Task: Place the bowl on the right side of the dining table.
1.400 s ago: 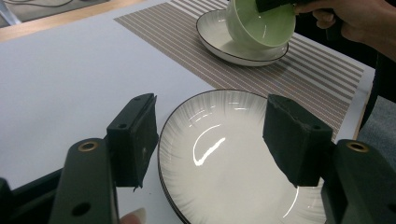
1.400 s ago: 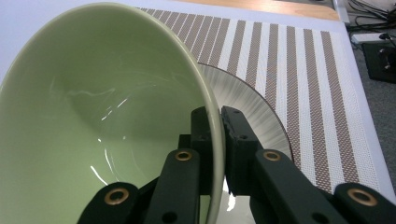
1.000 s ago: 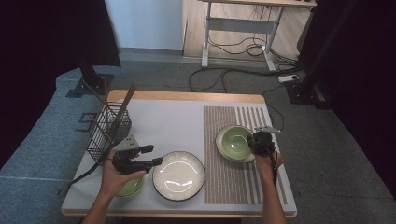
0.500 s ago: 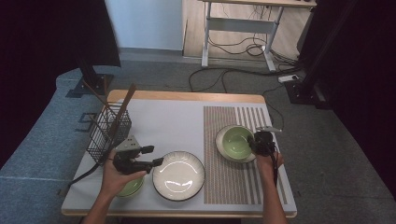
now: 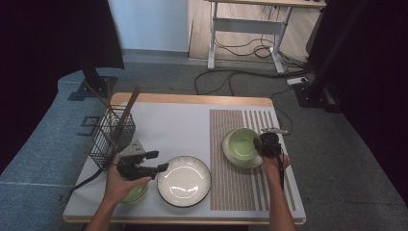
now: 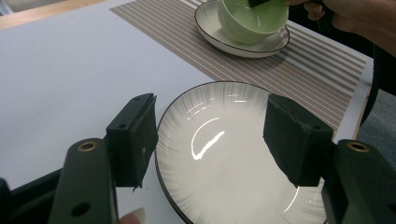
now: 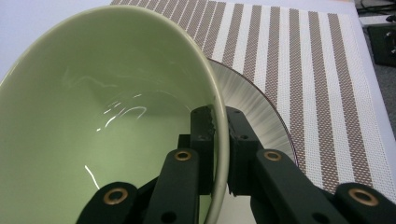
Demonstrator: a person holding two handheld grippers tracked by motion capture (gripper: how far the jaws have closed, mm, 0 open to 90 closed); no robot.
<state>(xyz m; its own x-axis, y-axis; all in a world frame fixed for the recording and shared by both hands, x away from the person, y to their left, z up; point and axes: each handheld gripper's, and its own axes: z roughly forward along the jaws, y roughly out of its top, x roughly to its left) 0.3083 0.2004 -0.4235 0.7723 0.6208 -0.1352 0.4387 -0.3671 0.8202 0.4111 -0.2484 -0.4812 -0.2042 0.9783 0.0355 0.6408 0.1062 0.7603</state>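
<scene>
The right gripper (image 7: 220, 154) has its jaws pinching the rim of the green bowl (image 7: 107, 107), one pad inside and one outside; the high view gives only the gripper (image 5: 265, 143) at the bowl's (image 5: 242, 143) right edge. The bowl sits on a white saucer (image 6: 243, 39) on the striped mat (image 5: 240, 183), perhaps slightly tilted. The left gripper (image 6: 210, 140) hovers, jaws spread, over the white plate (image 5: 184, 180) on the bench (image 5: 173, 125).

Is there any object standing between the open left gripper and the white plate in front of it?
Nothing visible does. The left gripper hangs open just over the near edge of the white plate, and the gap between its jaws is free. The green bowl sits farther off, clamped by the right gripper.
</scene>
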